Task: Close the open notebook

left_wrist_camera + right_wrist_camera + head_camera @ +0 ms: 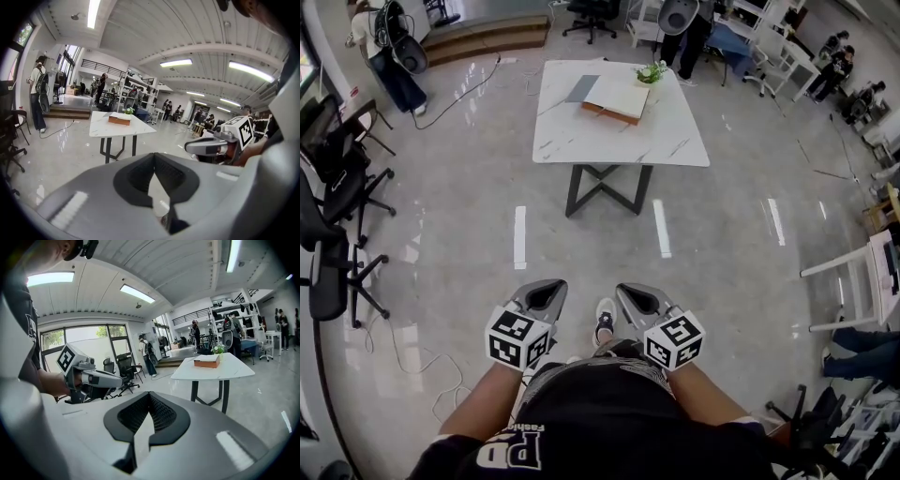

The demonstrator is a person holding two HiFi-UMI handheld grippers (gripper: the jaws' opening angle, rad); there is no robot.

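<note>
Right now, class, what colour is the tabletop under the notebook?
The tabletop is white with grey veins; best in the head view.

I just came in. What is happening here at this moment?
A person stands on the floor some way from the white table, holding one claw in each hand at waist height. The left claw and the right claw are both shut and hold nothing. The open notebook lies on the table near a small plant, and nothing touches it. The closing has not yet begun.

White marble table [581,136] ahead of me, open notebook [617,97] on it, grey sheet [581,88] beside (on my left), potted plant [651,72] behind
</note>
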